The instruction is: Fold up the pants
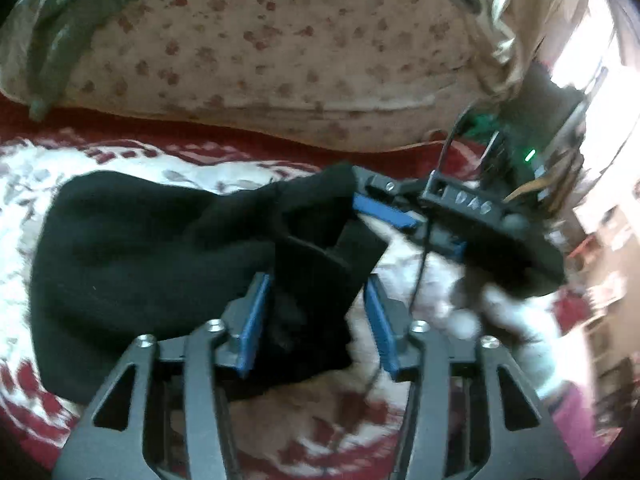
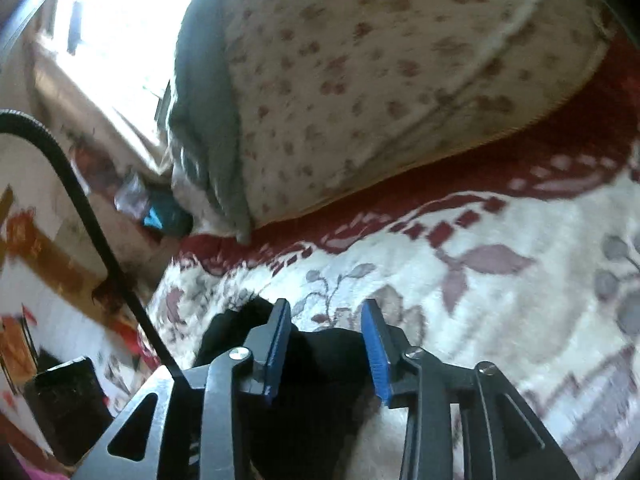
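Black pants (image 1: pixel 140 248) lie bunched on a red and white patterned blanket (image 1: pixel 168 168). In the left wrist view my left gripper (image 1: pixel 317 278) stands open, and a fold of the black cloth rises between its blue pads (image 1: pixel 256 312) without being pinched. My right gripper (image 1: pixel 416 228) comes in from the right at the far end of the pants, blurred. In the right wrist view the right gripper (image 2: pixel 327 306) is open, its blue pads (image 2: pixel 374 352) apart over an edge of the pants (image 2: pixel 320 380) lying on the blanket (image 2: pixel 480 240).
A big floral pillow (image 1: pixel 280 60) lies behind the pants, with a grey-green cloth (image 1: pixel 60 20) over its left end. A black corrugated cable (image 2: pixel 80 200) arcs past the bed's left edge, where room clutter (image 2: pixel 60 400) and a bright window show.
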A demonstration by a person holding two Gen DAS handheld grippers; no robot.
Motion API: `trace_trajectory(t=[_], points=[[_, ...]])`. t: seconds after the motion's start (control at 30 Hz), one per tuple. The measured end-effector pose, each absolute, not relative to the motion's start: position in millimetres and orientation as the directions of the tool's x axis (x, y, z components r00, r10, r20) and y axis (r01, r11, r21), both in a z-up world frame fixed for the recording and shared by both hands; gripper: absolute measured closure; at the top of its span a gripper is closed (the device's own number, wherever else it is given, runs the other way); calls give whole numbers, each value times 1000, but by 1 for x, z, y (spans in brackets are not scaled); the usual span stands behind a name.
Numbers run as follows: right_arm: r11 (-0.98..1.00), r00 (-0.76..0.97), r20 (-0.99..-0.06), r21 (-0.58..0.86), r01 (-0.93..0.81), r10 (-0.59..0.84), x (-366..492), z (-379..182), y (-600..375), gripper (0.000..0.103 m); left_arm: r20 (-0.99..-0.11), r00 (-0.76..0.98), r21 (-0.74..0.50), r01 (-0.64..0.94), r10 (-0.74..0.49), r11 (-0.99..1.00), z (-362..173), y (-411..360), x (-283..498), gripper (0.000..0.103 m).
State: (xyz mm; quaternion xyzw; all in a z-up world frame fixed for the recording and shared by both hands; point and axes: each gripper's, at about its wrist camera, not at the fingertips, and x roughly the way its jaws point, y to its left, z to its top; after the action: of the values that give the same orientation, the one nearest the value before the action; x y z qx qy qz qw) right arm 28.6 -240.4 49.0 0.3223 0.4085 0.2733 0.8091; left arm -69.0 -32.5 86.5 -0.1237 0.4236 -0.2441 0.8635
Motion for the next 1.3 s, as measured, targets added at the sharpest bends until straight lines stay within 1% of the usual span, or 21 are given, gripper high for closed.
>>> trace_trajectory(t=[0.07, 0.2, 0.27, 0.3, 0.33, 0.43, 0.47, 0.5, 0.53, 0.57, 0.67, 0.7, 0.83, 0.9, 1.03, 1.13, 1.2, 1.3], points=[[625, 525, -472, 765, -156, 708, 21, 50, -251, 54, -644, 531, -422, 353, -550, 835, 99, -30, -76, 55], [592, 500, -453, 790, -158, 738, 4, 55, -257, 49, -628, 546, -418, 364, -554, 832, 113, -13, -86, 55], [592, 483, -457, 788, -170, 747, -5, 59, -252, 47, -635, 578, -386, 338, -513, 858, 118, 4, -87, 55], [598, 474, -463, 781, -181, 749, -7, 60, -245, 42, -638, 592, -371, 324, -492, 870, 119, 14, -88, 55], [605, 465, -472, 774, -188, 749, -9, 60, -240, 40, -645, 601, -356, 311, -472, 881, 118, 20, -87, 55], [619, 423, -501, 757, -210, 755, -16, 56, -222, 39, -664, 636, -317, 237, -394, 918, 112, 41, -79, 55], [628, 405, -518, 750, -209, 753, -16, 53, -214, 39, -675, 634, -317, 213, -377, 924, 108, 48, -77, 55], [635, 390, -531, 742, -214, 752, -17, 51, -208, 45, -681, 632, -319, 197, -369, 927, 104, 53, -75, 55], [644, 385, -540, 730, -227, 748, -18, 50, -204, 52, -690, 631, -318, 175, -354, 932, 101, 58, -72, 55], [665, 392, -553, 700, -260, 735, -19, 52, -197, 65, -698, 631, -313, 158, -339, 937, 97, 61, -71, 55], [744, 426, -611, 572, -345, 667, -20, 63, -184, 82, -712, 619, -321, 134, -332, 938, 89, 65, -69, 55], [756, 429, -623, 553, -349, 654, -19, 65, -182, 84, -713, 616, -325, 132, -334, 936, 88, 66, -69, 55], [795, 436, -665, 494, -352, 606, -15, 65, -184, 85, -711, 608, -340, 145, -354, 929, 82, 54, -71, 55], [811, 429, -690, 468, -351, 584, -18, 61, -183, 85, -718, 602, -322, 157, -349, 934, 77, 45, -70, 55], [829, 437, -706, 440, -346, 557, -24, 47, -185, 85, -744, 578, -298, 162, -335, 941, 63, 32, -65, 55], [804, 443, -672, 507, -309, 594, -24, 41, -195, 83, -753, 573, -289, 151, -323, 945, 58, 30, -64, 55], [799, 447, -663, 527, -291, 600, -24, 43, -198, 76, -753, 575, -284, 154, -319, 946, 58, 30, -64, 55], [781, 459, -640, 573, -250, 616, -27, 49, -207, 74, -755, 573, -285, 150, -318, 947, 60, 31, -63, 55]])
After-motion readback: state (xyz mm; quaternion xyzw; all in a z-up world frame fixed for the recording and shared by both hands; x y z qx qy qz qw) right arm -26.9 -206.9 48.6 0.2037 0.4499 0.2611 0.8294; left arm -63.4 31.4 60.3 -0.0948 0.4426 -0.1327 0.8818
